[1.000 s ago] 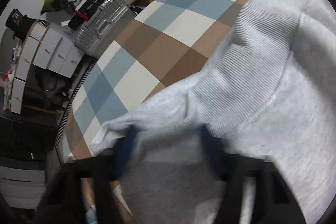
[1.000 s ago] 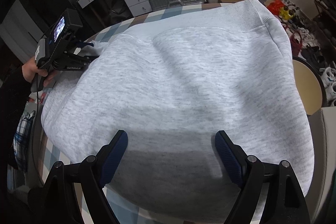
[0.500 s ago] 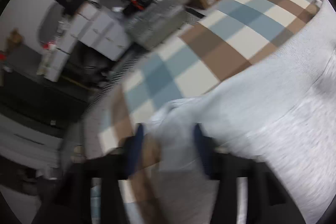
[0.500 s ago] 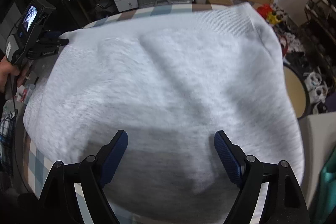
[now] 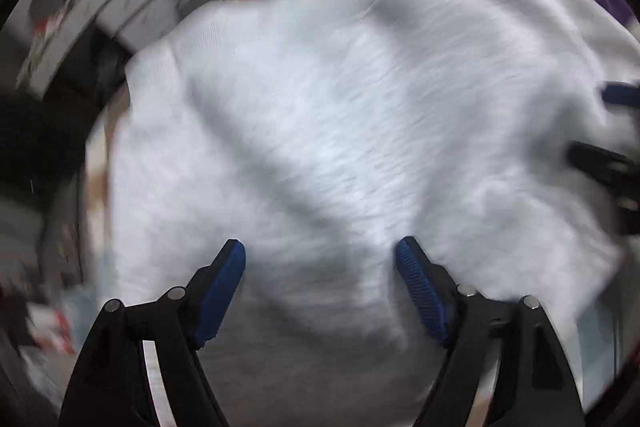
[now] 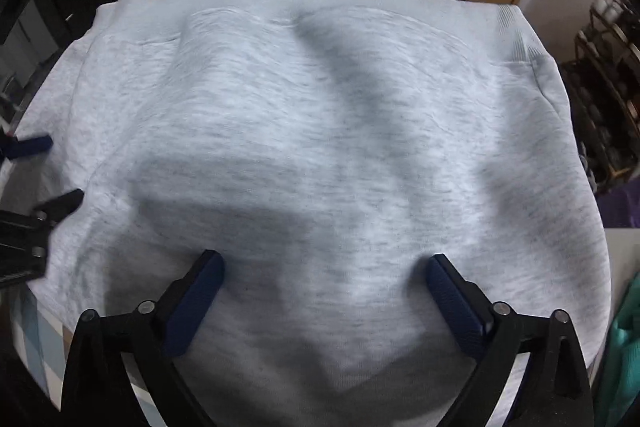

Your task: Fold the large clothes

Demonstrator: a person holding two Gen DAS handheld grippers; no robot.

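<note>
Sweatshirt [image 6: 320, 115]: grey, spread flat over checked counter [image 6: 28, 331], ribbed hem [image 6: 516, 35] at far right.
Left hand-held gripper [image 5: 320, 259]: above fabric, jaws opening, nothing between pads.
Right hand-held gripper [image 6: 324, 267]: above fabric, jaws opening, nothing gripped.
Risk: single-layer pinch on next grab, leaving a skewed fold; shallow creases likely to get folded in.
Risk: near edge overhanging counter, prone to sliding if tugged.
Hidden: sleeves, collar; left view motion-blurred.

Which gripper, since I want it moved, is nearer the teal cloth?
Right gripper, by the teal cloth; left gripper across the grey sweatshirt from it. Both jaws opening, empty.
</note>
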